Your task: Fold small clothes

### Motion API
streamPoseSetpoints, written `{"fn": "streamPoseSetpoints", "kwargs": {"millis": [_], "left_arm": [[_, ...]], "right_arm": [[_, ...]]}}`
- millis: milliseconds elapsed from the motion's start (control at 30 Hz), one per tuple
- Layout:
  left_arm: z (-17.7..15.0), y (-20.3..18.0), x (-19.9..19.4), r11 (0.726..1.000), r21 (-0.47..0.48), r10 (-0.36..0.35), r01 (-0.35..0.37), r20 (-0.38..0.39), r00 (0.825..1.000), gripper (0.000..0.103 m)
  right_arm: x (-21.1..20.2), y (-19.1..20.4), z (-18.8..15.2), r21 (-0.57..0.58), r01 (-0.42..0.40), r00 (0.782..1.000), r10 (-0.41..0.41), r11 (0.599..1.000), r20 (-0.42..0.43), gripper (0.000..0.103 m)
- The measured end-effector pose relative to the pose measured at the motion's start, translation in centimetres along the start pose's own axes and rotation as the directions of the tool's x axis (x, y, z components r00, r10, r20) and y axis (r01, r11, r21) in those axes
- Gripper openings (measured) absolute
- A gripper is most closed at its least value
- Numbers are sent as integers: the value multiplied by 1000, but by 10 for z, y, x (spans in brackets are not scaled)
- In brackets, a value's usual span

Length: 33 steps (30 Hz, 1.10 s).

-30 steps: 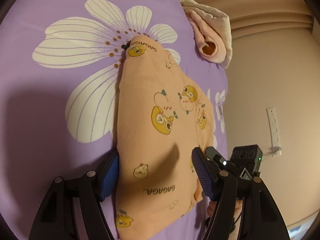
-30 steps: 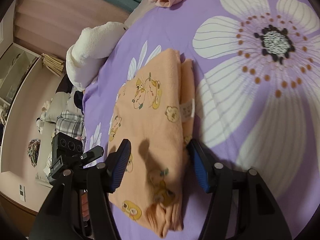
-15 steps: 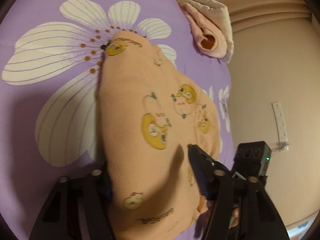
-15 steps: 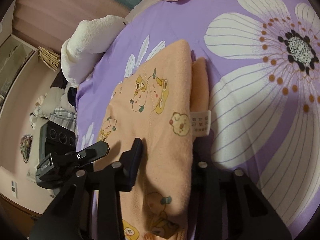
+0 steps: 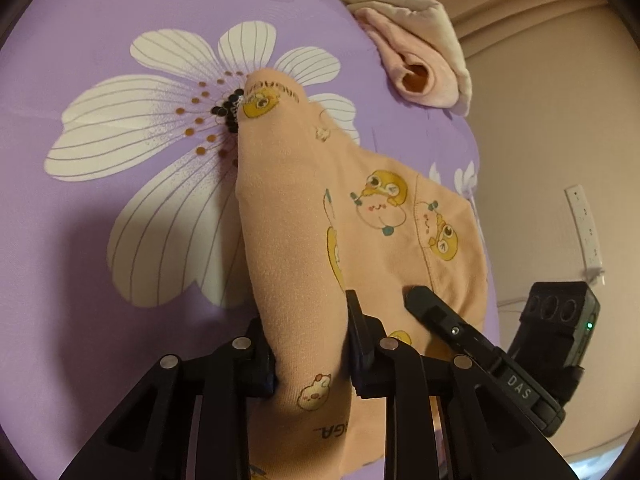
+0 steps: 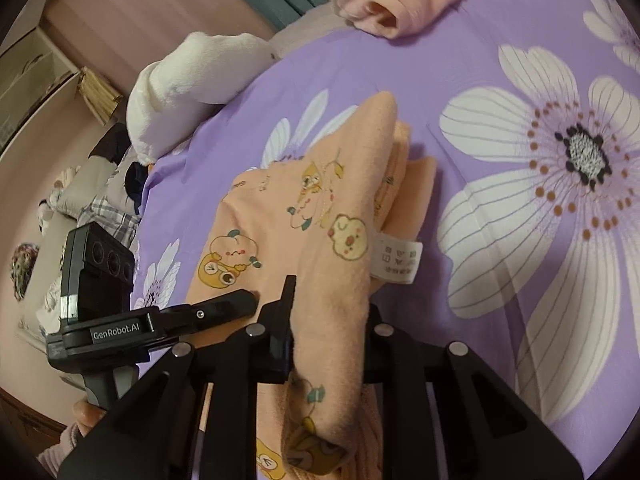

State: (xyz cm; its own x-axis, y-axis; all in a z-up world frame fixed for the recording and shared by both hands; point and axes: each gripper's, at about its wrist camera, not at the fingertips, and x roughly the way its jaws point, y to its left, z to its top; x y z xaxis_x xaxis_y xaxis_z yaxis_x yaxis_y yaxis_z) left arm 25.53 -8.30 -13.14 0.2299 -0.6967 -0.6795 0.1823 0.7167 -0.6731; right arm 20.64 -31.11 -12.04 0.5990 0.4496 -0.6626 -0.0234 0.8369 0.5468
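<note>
On purple bedsheet (image 5: 120,20): left gripper (image 5: 310,344), right gripper (image 6: 328,324) jaws clamp peach garment (image 5: 304,208); pads buried in folds.

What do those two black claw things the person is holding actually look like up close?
Both the left gripper and right gripper are matte black, angular frames with silver rivets. Each carries a boxy three-lens module, one handle printed "GenRobot.AI", another "DAS". A green light glows on one module. No cables show.

Garment (image 5: 304,216) on bedsheet (image 5: 100,240), folded clothes (image 5: 416,68) beyond
</note>
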Motion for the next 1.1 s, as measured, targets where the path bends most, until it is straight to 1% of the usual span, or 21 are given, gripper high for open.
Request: {"fn": "streamPoseSetpoints", "kwargs": {"millis": [167, 367, 600, 900, 1100], "left_arm": [[-13, -9, -23, 1000, 22, 3, -3, 27, 1000, 24], [-37, -9, -58, 1000, 19, 8, -9, 65, 998, 24], [-65, -7, -95, 1000, 18, 22, -24, 96, 995, 24], [-101, -5, -131, 999, 17, 32, -35, 133, 991, 24], [-120, -5, -140, 998, 2, 57, -57, 138, 989, 24]], "right_arm": [[-15, 24, -10, -73, 3, 1000, -2, 997, 17, 20], [-36, 59, -28, -130, -43, 998, 48, 991, 37, 20], [-51, 99, -51, -197, -67, 997, 74, 978, 28, 20], [-73, 123, -80, -227, -90, 995, 99, 970, 30, 20], [-82, 137, -102, -247, -99, 995, 104, 964, 8, 20]]}}
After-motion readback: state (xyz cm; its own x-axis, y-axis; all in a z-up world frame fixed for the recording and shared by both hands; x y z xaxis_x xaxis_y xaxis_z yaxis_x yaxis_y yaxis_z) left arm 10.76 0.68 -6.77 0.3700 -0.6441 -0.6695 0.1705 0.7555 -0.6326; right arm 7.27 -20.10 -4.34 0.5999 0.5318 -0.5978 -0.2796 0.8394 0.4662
